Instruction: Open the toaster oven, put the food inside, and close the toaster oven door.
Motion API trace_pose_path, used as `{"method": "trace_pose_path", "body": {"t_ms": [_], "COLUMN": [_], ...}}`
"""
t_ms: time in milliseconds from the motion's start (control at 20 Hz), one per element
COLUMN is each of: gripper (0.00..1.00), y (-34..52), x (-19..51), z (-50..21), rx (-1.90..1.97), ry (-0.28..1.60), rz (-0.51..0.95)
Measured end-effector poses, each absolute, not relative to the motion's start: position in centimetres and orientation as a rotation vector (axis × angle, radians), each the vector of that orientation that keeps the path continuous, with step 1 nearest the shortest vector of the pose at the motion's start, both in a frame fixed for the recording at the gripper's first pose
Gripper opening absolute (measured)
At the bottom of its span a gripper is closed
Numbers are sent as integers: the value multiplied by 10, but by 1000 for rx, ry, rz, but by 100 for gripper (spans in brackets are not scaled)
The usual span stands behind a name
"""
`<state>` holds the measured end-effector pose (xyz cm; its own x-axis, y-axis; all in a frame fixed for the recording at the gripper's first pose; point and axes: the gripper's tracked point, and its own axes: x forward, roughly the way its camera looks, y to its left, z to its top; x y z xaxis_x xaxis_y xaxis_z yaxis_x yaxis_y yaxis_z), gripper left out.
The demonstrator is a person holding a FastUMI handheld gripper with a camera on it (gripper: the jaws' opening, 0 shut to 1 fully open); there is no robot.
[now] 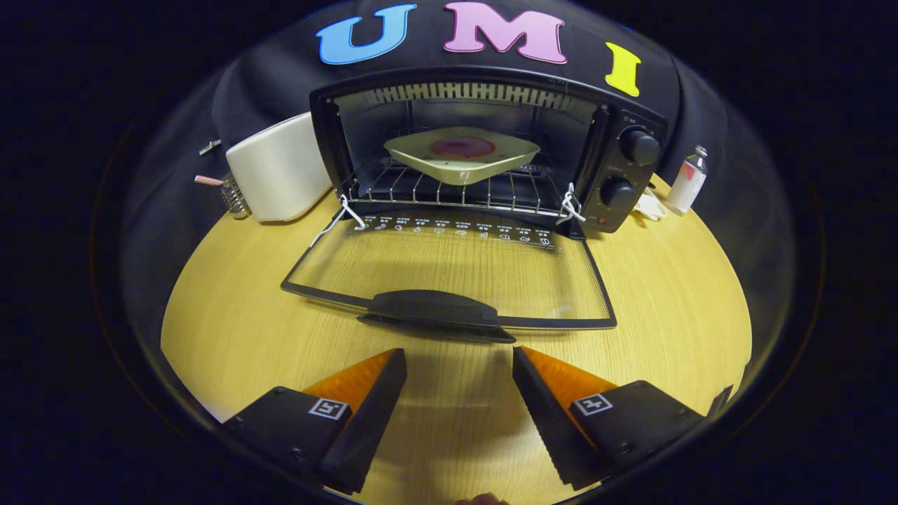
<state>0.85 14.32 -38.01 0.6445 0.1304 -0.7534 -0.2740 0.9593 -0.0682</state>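
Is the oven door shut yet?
No, open: the door lies flat on the table, plate inside on the rack. The claw is open, empty.

A dish (461, 156) sits on the rack (449, 189) inside the toaster oven (491, 151). Its door (449, 270) lies open on the table (666, 294), just ahead of the gripper (459, 365), whose fingers stand apart, empty.

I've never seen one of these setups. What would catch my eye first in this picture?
Probably the toaster oven at the back of the wooden table, its glass door folded flat toward you. On the wire rack inside sits a pale tray holding something reddish. The gripper waits just short of the door handle, its jaws open and empty.
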Motion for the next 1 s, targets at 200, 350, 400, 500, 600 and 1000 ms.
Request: {"method": "trace_pose_path", "body": {"t_ms": [200,350,400,500,600,1000], "gripper": [100,100,100,100,100,100], "y": [146,145,145,145,146,155], "x": [18,20,20,20,18,38], "z": [-385,-382,-381,-373,-360,-274], "rx": [-125,-133,-158,-176,-181,-140], "ry": [842,840,836,814,789,551], "rz": [168,149,151,155,173,225]}}
